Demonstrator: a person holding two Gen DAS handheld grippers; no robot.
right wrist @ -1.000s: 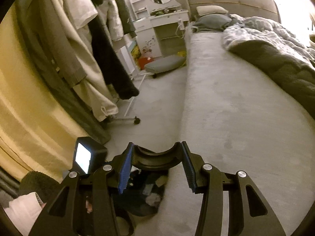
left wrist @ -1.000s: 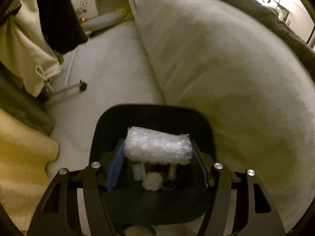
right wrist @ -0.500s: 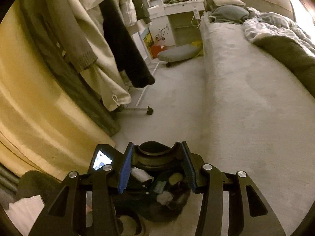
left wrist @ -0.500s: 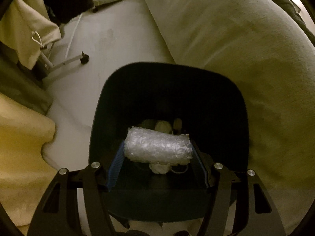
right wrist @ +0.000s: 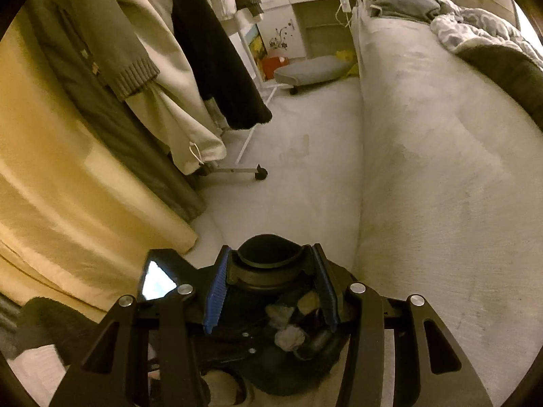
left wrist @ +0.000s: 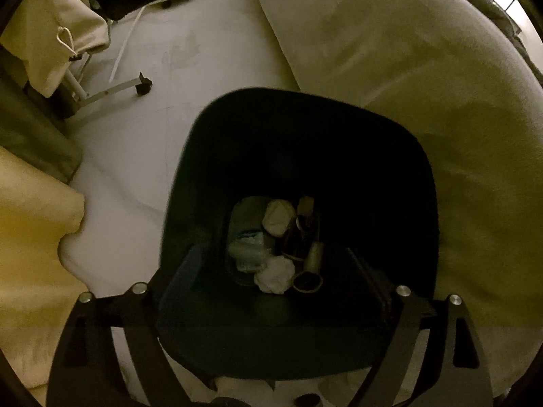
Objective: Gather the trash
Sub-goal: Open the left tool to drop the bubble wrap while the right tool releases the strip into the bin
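A black trash bin (left wrist: 305, 129) stands on the floor beside the bed. In the left wrist view my left gripper (left wrist: 275, 264) hangs over its mouth, open and empty. At the bin's bottom lie a bubble wrap roll (left wrist: 246, 249), crumpled tissue (left wrist: 275, 273), a cardboard tube (left wrist: 310, 271) and other scraps. In the right wrist view my right gripper (right wrist: 269, 286) is shut on a black round ring-shaped piece (right wrist: 268, 264), held just above the bin (right wrist: 292, 369), whose trash (right wrist: 288, 335) shows below the fingers.
The grey bed (right wrist: 441, 169) runs along the right. A clothes rack with hanging coats (right wrist: 152, 68) and a wheeled foot (right wrist: 261, 173) stands left, with a yellow curtain (right wrist: 51, 169). A white desk (right wrist: 315, 6) and a low stool (right wrist: 312, 71) are at the far end.
My left gripper opened and the bubble wrap roll dropped into the bin. The left gripper moved further over the bin. The right gripper tilted down slightly, still holding the black piece.
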